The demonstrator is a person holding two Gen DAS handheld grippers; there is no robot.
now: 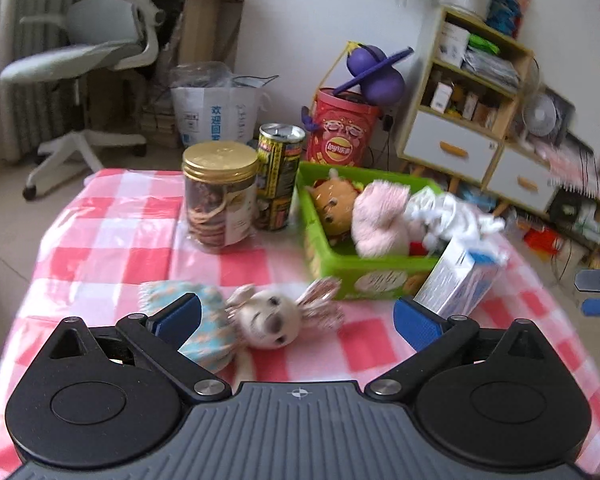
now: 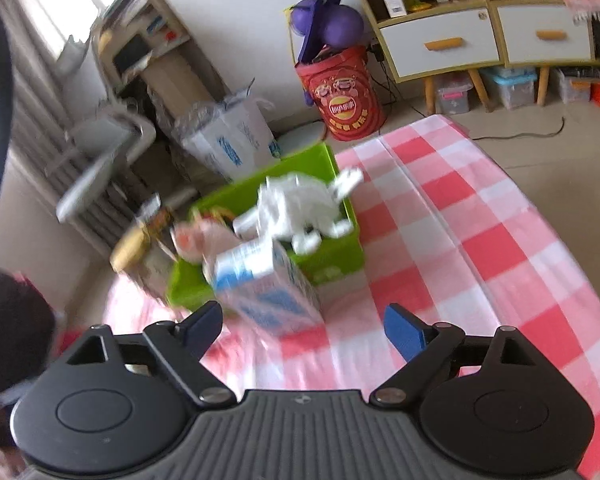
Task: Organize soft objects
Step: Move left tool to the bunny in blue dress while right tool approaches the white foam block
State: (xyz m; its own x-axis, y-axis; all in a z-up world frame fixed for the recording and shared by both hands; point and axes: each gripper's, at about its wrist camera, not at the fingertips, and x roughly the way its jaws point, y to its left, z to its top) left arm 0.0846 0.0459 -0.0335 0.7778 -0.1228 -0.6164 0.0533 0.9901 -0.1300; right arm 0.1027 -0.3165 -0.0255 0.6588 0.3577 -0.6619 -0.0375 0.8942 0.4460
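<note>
Soft toys fill the green bin (image 1: 328, 264); one rabbit doll (image 1: 268, 320) lies outside. Left gripper (image 1: 296, 312) gapes wide around it, untouched; right gripper (image 2: 304, 326) open, empty.

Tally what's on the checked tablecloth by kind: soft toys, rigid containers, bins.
Soft toys: 4 – bunny, burger plush, pink plush, white plush
Rigid containers: 3 – cookie jar, can, carton
Bins: 1 – green bin
Total: 8
</note>
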